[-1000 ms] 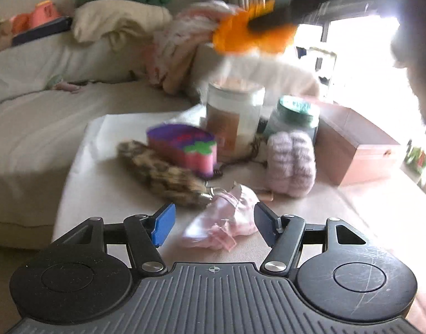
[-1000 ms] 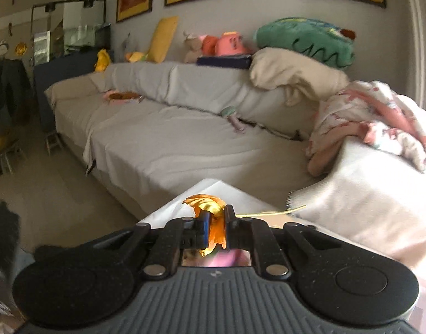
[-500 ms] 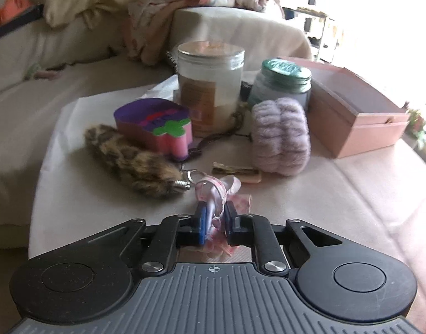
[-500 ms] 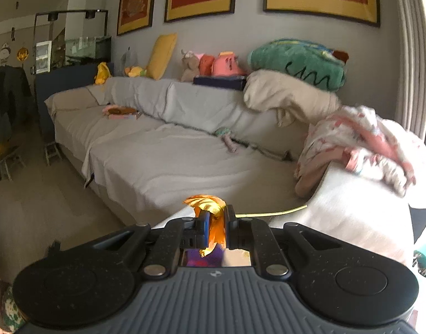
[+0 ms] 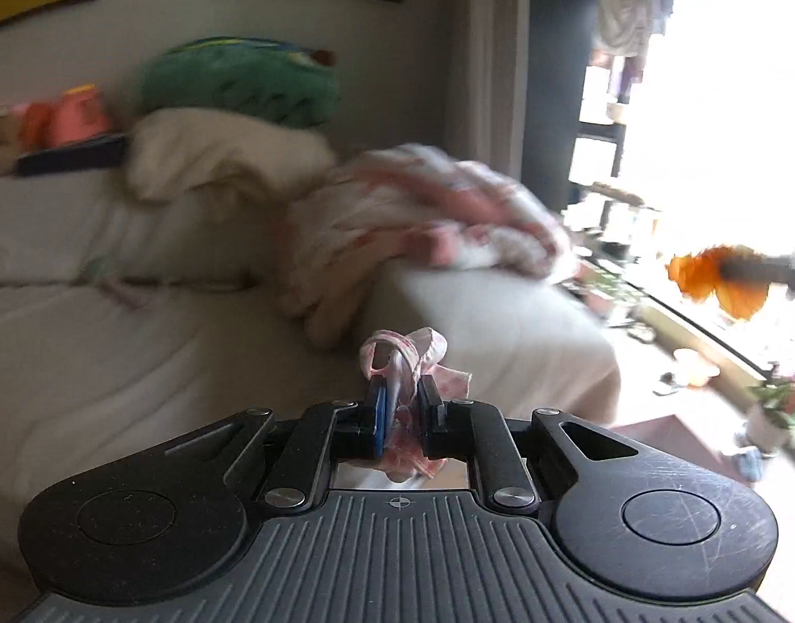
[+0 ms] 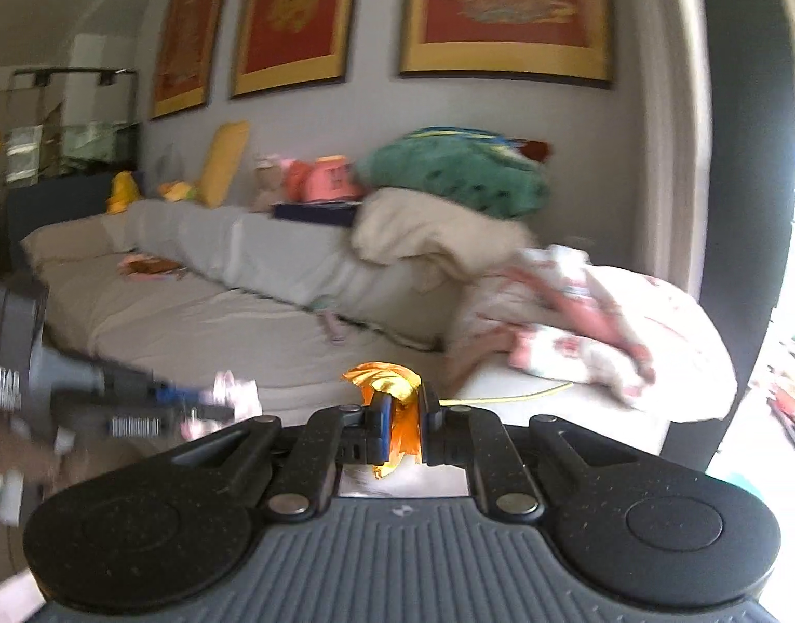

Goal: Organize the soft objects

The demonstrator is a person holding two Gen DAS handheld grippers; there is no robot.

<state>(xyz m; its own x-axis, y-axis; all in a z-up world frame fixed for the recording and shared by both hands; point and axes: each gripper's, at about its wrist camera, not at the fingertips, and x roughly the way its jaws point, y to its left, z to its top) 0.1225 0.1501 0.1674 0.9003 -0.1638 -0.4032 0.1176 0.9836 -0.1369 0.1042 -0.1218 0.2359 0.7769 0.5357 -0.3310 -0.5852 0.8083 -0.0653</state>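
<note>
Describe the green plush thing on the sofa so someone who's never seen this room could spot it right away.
Find the long pale sofa under the three red, gold-framed pictures. On its backrest, at the window end, the green plush cushion sits on a cream blanket. It is the only green thing there, marked with dark squiggles, unlike the pink toys beside it.

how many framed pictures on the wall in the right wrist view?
3. All hang in a row on the grey wall above the sofa: left red gold-framed picture, middle one, right one. Tops are cropped by the frame edge; more may lie out of view.
</note>
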